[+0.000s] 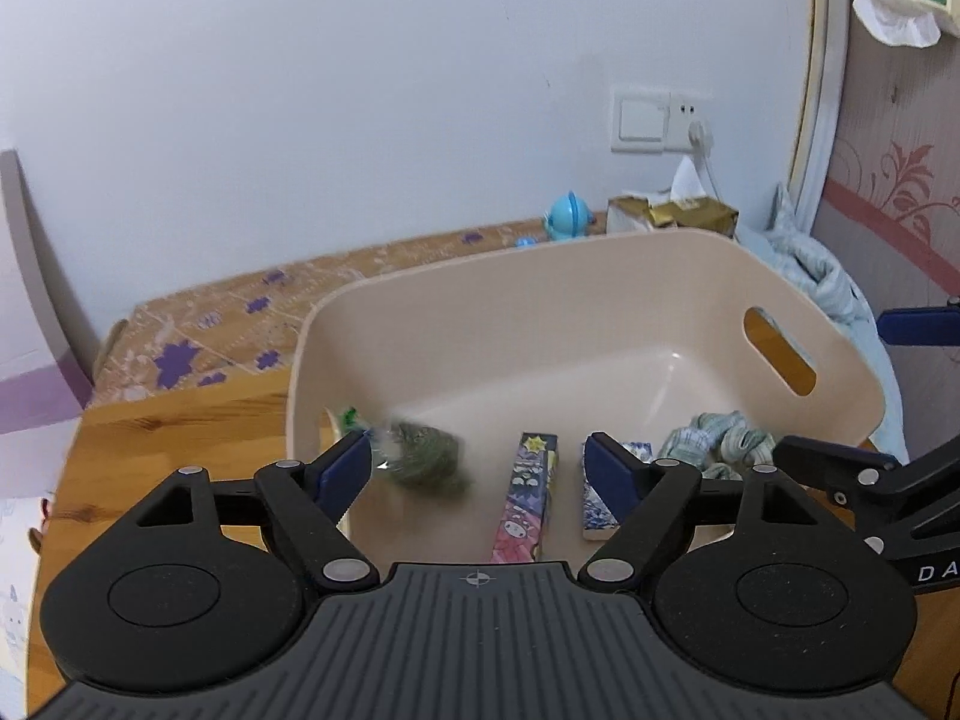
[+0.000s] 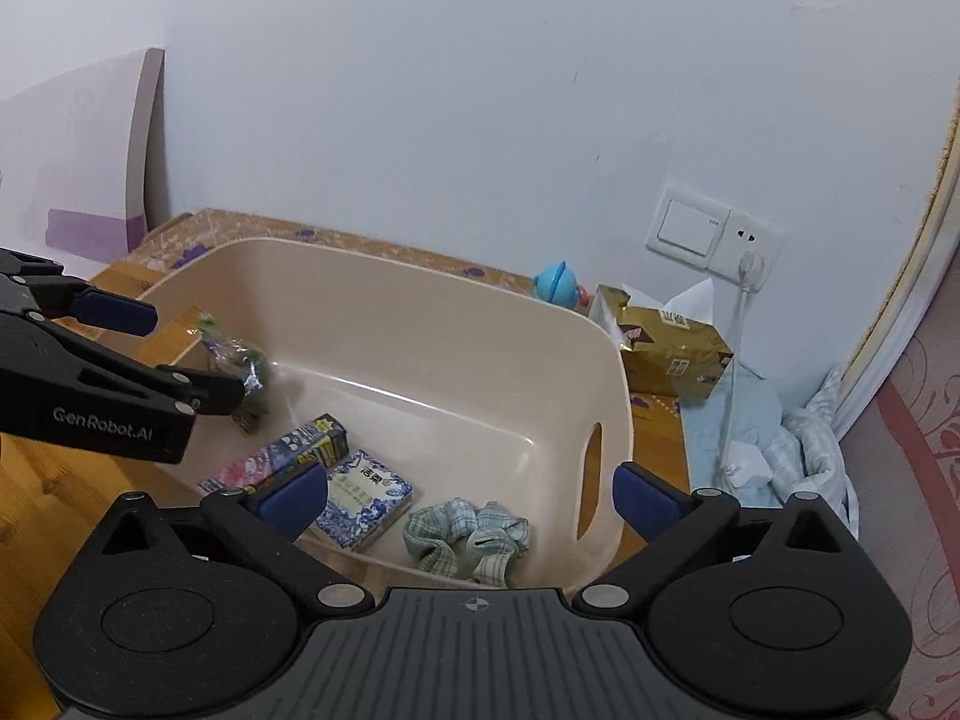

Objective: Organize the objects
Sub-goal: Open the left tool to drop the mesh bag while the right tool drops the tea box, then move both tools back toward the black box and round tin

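Four things are seen inside the beige bin [image 2: 420,324]: a blurred green packet [image 1: 423,456] near its left wall, a patterned box [image 1: 527,498], a blue tissue pack [image 2: 363,498] and a checked cloth [image 2: 468,534]. Both the left gripper [image 1: 477,471] and the right gripper [image 2: 471,495] are held wide open and empty over the near rim; the far half of the floor is left bare.

My tub [image 2: 420,324] is smooth, shiny plastic. The scrunchie [image 2: 468,534] in it is soft cloth. My table [image 1: 180,420] is wood.
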The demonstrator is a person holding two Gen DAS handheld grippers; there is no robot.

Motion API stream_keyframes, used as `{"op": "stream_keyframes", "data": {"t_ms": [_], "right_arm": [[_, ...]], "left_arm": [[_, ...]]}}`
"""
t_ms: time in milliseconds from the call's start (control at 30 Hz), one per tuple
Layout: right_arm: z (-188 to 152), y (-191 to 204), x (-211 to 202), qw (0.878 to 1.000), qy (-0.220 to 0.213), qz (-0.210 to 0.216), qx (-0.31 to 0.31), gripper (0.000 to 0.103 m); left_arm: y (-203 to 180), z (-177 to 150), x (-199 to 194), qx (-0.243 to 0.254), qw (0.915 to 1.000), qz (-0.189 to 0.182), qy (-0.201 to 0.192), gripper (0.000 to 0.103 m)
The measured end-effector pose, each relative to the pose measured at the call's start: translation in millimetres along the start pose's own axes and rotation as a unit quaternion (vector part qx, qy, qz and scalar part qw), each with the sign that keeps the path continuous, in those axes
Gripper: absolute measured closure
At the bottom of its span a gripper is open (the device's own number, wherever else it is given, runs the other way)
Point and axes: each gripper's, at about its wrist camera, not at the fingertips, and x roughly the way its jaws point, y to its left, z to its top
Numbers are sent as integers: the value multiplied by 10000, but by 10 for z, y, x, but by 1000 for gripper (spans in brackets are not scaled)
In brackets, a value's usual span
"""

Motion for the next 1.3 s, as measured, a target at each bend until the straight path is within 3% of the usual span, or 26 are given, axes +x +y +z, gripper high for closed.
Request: {"op": "stream_keyframes", "data": {"t_ms": [500, 733, 1033, 1300], "right_arm": [[-297, 84, -393, 9998, -96, 43, 160, 0], [-500, 132, -411, 9997, -28, 35, 248, 0], [-750, 132, -363, 9990, 165, 124, 390, 0], [-969, 86, -247, 9979, 412, 173, 473, 0]], "left_arm": [[53, -228, -597, -103, 9985, 225, -498, 19], [103, -441, -737, -242, 9979, 262, -543, 19], [133, -740, -766, -331, 9987, 155, -355, 19], [98, -1017, -531, -415, 9990, 65, 121, 19]]}}
